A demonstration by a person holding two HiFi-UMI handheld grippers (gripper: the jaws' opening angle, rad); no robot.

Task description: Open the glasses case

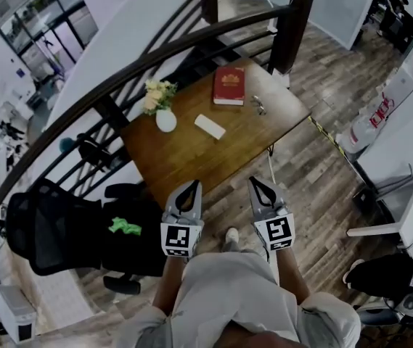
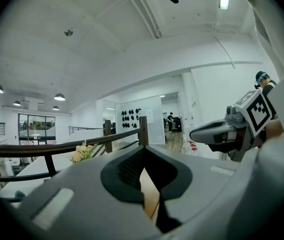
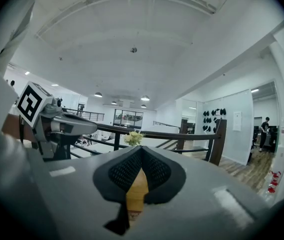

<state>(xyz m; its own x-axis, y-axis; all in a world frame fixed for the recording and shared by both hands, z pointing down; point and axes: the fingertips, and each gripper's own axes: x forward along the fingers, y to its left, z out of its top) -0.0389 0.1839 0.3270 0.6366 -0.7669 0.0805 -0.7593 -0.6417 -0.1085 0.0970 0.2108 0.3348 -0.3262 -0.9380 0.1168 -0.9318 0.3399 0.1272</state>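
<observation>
Left gripper point(image 1: 190, 188) & right gripper point(image 1: 259, 185) are held closed, empty, aimed at the brown wooden table point(image 1: 191, 162): white oblong glasses case point(image 1: 210, 126) lies well apart, approach judged pending.

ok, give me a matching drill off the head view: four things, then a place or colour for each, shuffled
Things:
1 book
2 glasses case
3 vase
4 green item

Descriptions:
A holds yellow flowers
B on the black chair
C red, next to the loose glasses
D white, flat, near the middle of the table

Pairs: 1-C, 2-D, 3-A, 4-B
</observation>
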